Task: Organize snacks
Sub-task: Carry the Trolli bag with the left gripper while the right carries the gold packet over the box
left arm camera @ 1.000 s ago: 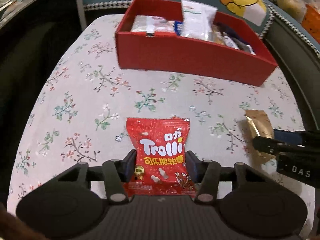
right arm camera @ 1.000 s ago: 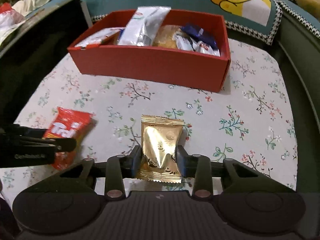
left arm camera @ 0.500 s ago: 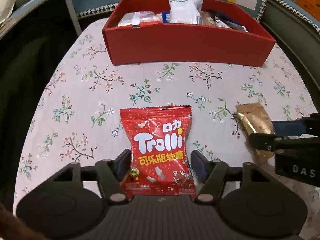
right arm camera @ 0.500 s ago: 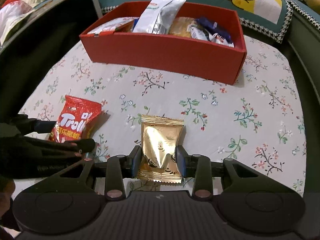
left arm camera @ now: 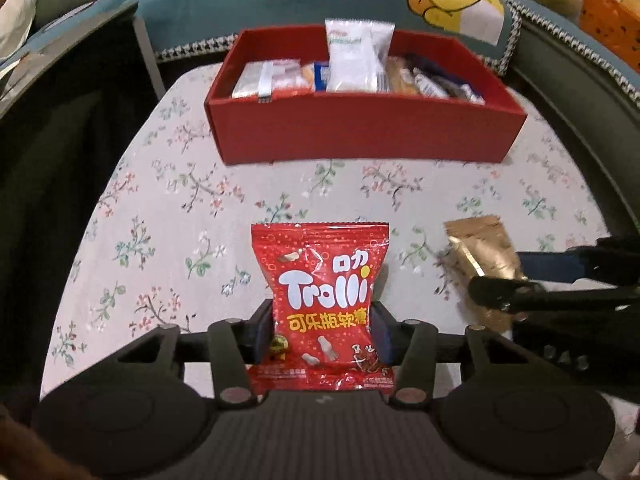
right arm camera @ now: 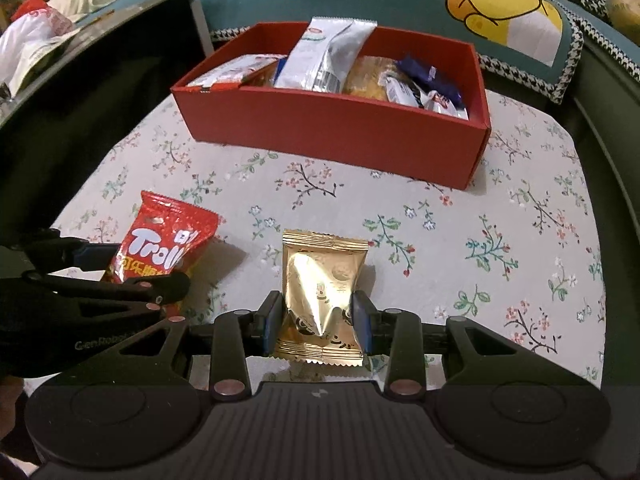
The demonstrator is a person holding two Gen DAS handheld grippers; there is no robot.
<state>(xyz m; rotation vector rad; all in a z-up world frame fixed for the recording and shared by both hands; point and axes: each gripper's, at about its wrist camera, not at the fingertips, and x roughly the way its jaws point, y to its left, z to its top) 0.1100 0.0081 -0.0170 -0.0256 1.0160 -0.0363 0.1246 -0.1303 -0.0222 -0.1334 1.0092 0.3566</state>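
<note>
Clamped the left hand-held gripper (left arm camera: 322,336) on the lower half of the red Trolli gummy bag (left arm camera: 320,280), with the blue pads pressed against both side edges. Had just closed the jaws further, with the bag between them. Saw the bag's waist narrowed by the squeeze and its printed face turned up to the camera. From the right wrist view, saw its top end tilted up off the cloth, with a shadow beneath. Could not tell whether the bottom edge touched the desk (left arm camera: 160,220).

Kept the right hand-held gripper (right arm camera: 318,320) pressed tight on the gold foil packet (right arm camera: 322,276), pinching it near the serrated bottom seam. Creased the foil inward between the pads. Left the upper seam standing free above the jaws, over the floral tablecloth (right arm camera: 500,248). Held both snacks side by side and apart, the red bag to the left of the gold one, each at the near edge of the desk.

Farther out, found a bare stretch of flowered cloth. Beyond it, found the red box (left arm camera: 360,132) open at the top and resting on the desk. Counted several wrapped snacks inside, among them a tall white packet (left arm camera: 352,60) standing above the rim, a flat one at the left end and dark blue wrappers at the right end. Behind the box, noted a teal cushion (right arm camera: 500,12) with a yellow cartoon animal.
</note>
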